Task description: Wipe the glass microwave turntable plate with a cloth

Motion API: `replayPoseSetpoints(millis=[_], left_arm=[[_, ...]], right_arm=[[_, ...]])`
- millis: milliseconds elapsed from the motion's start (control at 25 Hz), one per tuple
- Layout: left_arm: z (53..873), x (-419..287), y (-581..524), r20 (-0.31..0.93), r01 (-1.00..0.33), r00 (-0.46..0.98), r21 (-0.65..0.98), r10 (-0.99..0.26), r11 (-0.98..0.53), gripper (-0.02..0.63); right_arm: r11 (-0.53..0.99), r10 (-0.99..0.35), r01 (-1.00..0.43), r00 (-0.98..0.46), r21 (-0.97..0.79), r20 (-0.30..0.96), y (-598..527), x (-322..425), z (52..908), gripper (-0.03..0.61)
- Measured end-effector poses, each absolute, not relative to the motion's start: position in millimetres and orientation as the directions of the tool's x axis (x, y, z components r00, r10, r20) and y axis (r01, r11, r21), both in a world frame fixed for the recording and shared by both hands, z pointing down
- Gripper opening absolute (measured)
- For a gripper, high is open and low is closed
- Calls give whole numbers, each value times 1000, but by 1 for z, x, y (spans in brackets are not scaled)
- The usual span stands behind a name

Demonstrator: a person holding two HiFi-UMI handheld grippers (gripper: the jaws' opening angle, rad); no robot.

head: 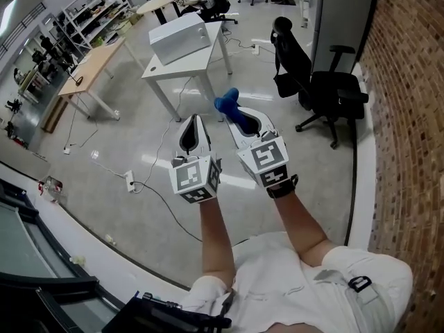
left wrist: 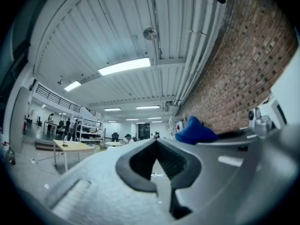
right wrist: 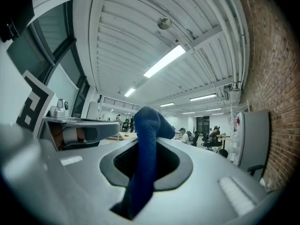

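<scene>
Both grippers are held out side by side over the floor, well short of the white table (head: pixel 182 66). The white microwave (head: pixel 179 37) stands on that table. My right gripper (head: pixel 234 113) (right wrist: pixel 149 142) is shut on a blue cloth (head: pixel 227 102) (right wrist: pixel 144 163), which sticks out past its tips and hangs down between its jaws. My left gripper (head: pixel 194 121) (left wrist: pixel 156 144) is shut with nothing in it. In the left gripper view the cloth (left wrist: pixel 194 131) shows at the right. No glass turntable plate is visible in any view.
A black office chair (head: pixel 320 89) stands at the right by the brick wall (head: pixel 409 116). A wooden desk (head: pixel 94 62) and shelving are at the far left. A power strip (head: pixel 130 180) and cables lie on the floor.
</scene>
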State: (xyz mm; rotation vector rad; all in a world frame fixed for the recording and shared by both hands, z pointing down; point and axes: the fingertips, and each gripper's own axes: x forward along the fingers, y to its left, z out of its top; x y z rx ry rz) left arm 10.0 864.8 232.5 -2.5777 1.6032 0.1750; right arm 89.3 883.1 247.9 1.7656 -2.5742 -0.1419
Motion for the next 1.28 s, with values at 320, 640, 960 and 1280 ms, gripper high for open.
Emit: replayPoseSetpoints(millis=[320, 640, 960, 1280], left_arm=[[249, -49, 854, -150, -920, 393, -51, -907, -389, 0], [268, -67, 823, -131, -913, 405, -2, -905, -408, 0], [278, -62, 757, -118, -920, 389, -6, -913, -392, 0], [219, -38, 669, -213, -925, 378, -57, -901, -375, 1]], right_arm=[[363, -930, -926, -367, 100, -17, 871, 36, 257, 61], [382, -923, -920, -384, 91, 4, 839, 11, 268, 61], [417, -908, -906, -419, 68, -9, 768, 12, 273, 61], [451, -880, -889, -457, 79, -126, 674, 32, 217, 61]])
